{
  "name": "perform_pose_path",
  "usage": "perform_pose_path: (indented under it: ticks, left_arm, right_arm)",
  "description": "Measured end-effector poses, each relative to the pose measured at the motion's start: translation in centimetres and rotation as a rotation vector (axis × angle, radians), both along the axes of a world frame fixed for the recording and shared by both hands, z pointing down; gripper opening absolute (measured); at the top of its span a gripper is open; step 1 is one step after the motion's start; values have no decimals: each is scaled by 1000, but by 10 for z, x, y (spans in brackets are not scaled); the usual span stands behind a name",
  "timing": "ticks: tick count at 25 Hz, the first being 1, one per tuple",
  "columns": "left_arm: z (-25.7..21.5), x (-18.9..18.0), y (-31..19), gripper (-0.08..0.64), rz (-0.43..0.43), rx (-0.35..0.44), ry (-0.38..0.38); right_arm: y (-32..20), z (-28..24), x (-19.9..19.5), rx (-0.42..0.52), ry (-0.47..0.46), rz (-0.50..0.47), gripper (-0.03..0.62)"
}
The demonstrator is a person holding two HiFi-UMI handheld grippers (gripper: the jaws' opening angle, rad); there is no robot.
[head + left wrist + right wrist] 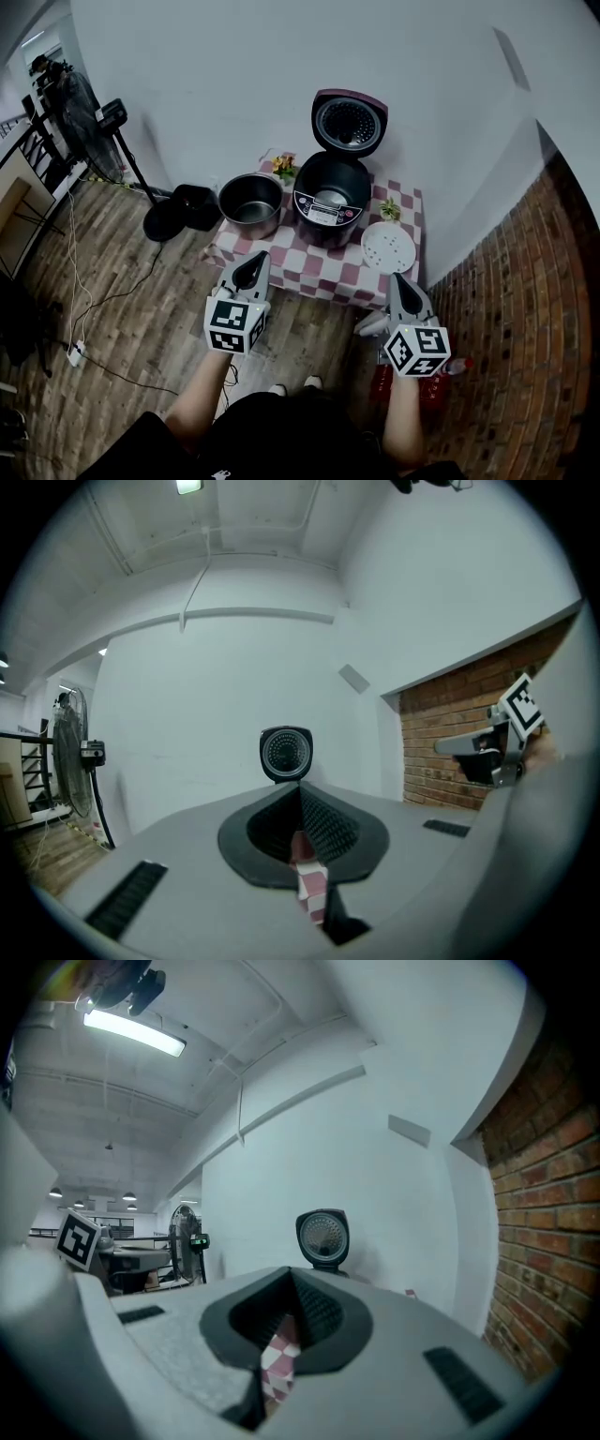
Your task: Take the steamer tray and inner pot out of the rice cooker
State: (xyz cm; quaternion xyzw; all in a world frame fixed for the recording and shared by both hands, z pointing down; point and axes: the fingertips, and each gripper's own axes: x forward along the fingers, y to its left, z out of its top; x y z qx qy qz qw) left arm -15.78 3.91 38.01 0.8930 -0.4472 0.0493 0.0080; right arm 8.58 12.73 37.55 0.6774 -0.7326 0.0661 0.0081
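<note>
Left claw (251, 267) and right claw (401, 286) are pressed together, empty. Pot (251, 202) sits at 9 o'clock of the rice cooker (330, 199), steamer tray (388, 247) at 4 o'clock; panel print unreadable.

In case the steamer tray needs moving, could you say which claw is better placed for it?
Probably the right claw, shut and empty, nearest the steamer tray; the left claw sits nearer the inner pot.

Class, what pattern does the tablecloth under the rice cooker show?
Red-and-white checks on the tablecloth, clearest in the head view.
</note>
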Motion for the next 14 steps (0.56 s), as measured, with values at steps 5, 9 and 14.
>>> perform_pose_path:
  ticks: [5, 9, 14]
  left_arm:
    - [-1, -6, -3, 3, 12, 2, 7]
    - [-1, -12, -4, 3, 15, 4, 7]
    - [-1, -19, -11, 3, 19, 8, 8]
  right_arm:
    - [0, -3, -7, 5, 9, 11, 2]
    - [-1, -5, -14, 10, 25, 12, 2]
    - [-8, -5, -22, 9, 41, 13, 2]
